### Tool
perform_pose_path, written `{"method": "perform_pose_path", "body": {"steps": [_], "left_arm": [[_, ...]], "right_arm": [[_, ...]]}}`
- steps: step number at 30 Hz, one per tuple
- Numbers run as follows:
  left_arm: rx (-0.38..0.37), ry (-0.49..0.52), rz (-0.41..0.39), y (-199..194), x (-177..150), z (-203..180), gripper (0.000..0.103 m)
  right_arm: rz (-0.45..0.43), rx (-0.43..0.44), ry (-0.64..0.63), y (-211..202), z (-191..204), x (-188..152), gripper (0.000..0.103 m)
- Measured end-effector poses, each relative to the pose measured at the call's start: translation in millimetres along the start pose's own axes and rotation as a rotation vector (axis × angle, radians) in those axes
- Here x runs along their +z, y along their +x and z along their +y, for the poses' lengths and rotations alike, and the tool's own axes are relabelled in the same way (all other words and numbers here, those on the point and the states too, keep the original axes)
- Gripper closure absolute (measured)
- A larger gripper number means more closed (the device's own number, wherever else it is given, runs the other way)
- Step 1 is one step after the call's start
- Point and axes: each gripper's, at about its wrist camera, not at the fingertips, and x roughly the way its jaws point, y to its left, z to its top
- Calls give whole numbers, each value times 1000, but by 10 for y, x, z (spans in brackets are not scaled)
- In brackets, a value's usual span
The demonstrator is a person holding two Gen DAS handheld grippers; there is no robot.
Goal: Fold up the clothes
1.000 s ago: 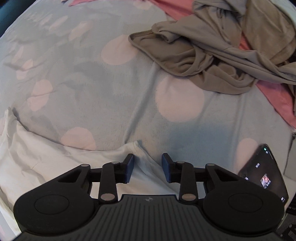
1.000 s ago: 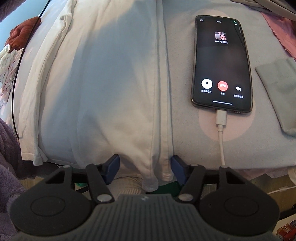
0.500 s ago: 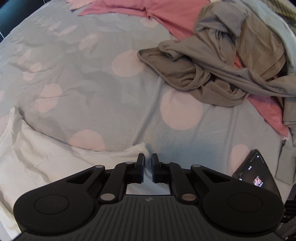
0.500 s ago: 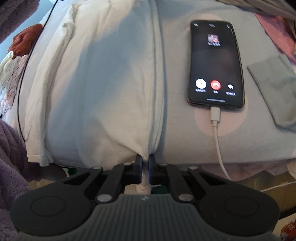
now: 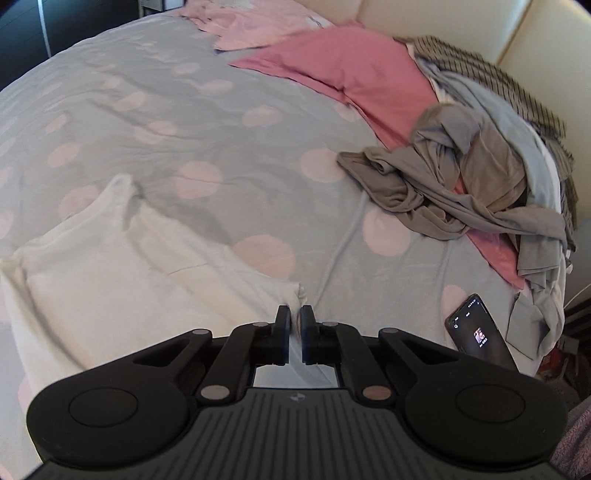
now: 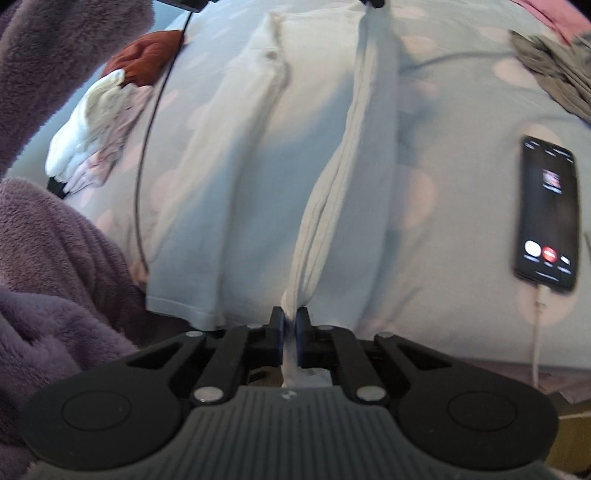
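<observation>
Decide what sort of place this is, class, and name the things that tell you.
Most likely a bedroom: a bed with a dotted cover, a padded headboard, loose clothes piled on it and a charging phone.

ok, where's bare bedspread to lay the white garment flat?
Free: dotted bedspread between white garment and pink sheet. Crowded: grey clothes pile along the right, phone below it.

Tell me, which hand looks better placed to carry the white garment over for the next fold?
Probably the left. The left gripper pinches the white garment beside open bedspread. The right gripper also grips it, but at the bed's edge, with the phone close by.
</observation>
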Motion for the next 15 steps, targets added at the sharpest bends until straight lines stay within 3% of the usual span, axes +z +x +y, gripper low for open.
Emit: {"method": "perform_pose_path", "body": {"steps": [9,15], "left_arm": [[-37,-122,-55,-110,-687,809,100],[-66,-148,-96,-18,-908,1071,100]], "right_arm": [[100,42,-104,506,550,133,95],[164,50,-119,774,688,231,95]]}}
